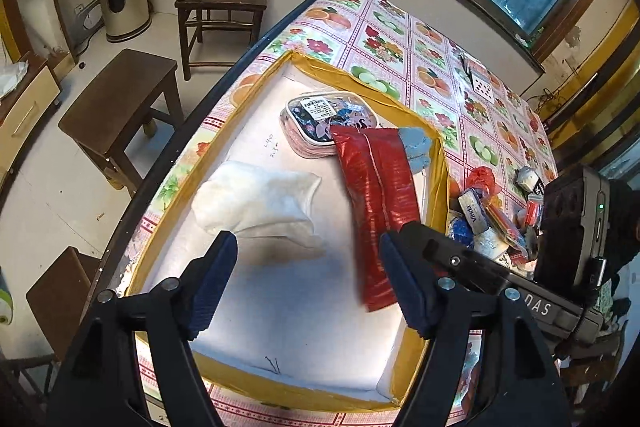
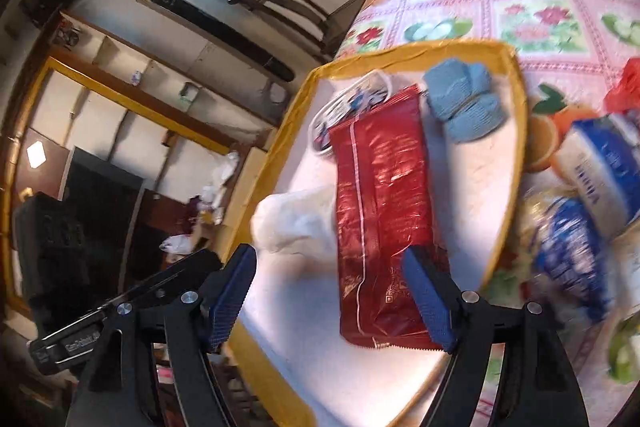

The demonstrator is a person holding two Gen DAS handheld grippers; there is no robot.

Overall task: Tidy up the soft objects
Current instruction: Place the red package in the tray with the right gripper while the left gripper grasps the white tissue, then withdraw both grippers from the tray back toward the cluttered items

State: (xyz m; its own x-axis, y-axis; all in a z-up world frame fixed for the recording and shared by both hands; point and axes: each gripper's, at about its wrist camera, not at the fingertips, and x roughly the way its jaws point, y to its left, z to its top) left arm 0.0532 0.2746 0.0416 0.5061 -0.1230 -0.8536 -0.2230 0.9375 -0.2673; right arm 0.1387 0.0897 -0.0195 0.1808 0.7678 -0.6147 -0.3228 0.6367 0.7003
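Your left gripper hangs over the near part of the white tray with its blue-padded jaws spread wide and nothing between them. Just ahead of its left finger lies the white cloth, rumpled on the tray floor. Ahead of its right finger the red packet stretches lengthwise away from you, its near end just inside that finger. Beyond the packet's far end sit the clear pouch of small patterned items and, to its right in the tray's far corner, the blue cloth.

Your right gripper is also spread open and holds nothing. The red packet lies right in front of it, its near end between the two fingers and closer to the right one, though whether the pad touches it cannot be told. The white cloth lies ahead of the left finger. The blue cloth sits farther ahead. Off to the right, outside the tray on the fruit-print tablecloth, the tissue packs are heaped, blurred.
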